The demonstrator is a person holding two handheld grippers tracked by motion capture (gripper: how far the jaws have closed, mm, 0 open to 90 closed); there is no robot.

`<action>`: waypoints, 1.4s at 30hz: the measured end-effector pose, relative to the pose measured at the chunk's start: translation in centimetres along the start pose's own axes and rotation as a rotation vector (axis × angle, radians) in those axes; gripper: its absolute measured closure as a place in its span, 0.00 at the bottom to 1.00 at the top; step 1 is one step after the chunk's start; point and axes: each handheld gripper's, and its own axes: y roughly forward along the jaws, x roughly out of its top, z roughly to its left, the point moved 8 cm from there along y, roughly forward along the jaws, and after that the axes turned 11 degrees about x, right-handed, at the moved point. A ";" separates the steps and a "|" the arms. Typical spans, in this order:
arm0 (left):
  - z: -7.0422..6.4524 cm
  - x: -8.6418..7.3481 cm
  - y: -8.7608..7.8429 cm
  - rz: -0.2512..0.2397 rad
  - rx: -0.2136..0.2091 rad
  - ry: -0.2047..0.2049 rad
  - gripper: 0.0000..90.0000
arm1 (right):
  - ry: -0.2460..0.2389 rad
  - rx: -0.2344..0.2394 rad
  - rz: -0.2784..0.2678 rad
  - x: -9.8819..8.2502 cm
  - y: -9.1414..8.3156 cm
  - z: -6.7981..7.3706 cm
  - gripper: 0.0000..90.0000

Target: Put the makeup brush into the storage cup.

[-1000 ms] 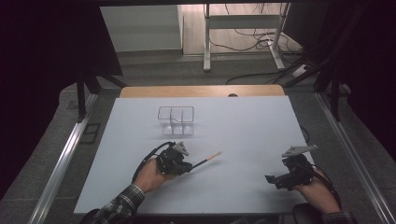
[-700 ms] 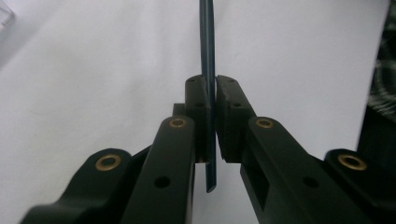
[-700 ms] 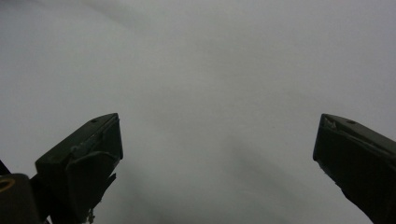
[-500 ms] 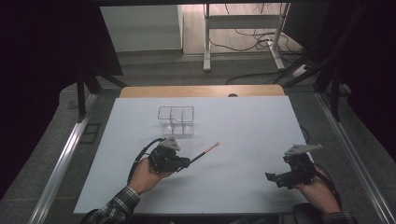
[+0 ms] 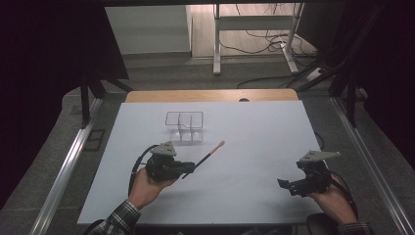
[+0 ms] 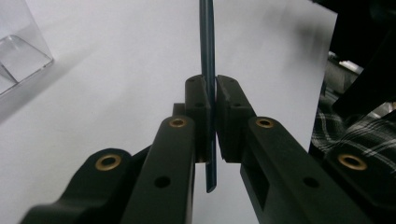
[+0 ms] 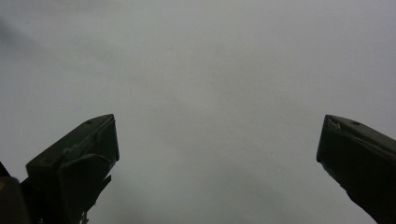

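Left gripper (image 6: 210, 100): clamped on thin dark-handled brush (image 6: 207, 42).
Brush tip (image 5: 220, 144): tan, seen from high view.
Right gripper (image 7: 217, 154): jaws spread, nothing held.
Clear plastic divided box (image 5: 184, 126): on white table (image 5: 254, 127).

Brush (image 5: 210, 154) lies just before the organizer (image 5: 184, 125) on the table (image 5: 254, 137).

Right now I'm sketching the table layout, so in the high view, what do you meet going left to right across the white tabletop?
Left gripper → clear divided box → tan tip of the brush that the left gripper holds → right gripper.
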 end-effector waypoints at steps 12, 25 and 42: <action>-1.0 -0.5 -2.4 -0.071 -0.003 -0.026 0.94 | -0.011 0.014 -0.053 0.8 -0.1 0.6 0.00; -1.7 -0.5 -3.7 -0.130 -0.015 -0.054 0.94 | -0.017 0.070 -0.109 2.7 0.4 2.9 0.00; -2.5 -0.3 -3.1 -0.130 -0.039 -0.027 0.94 | -0.035 0.221 -0.130 6.9 2.9 7.8 0.00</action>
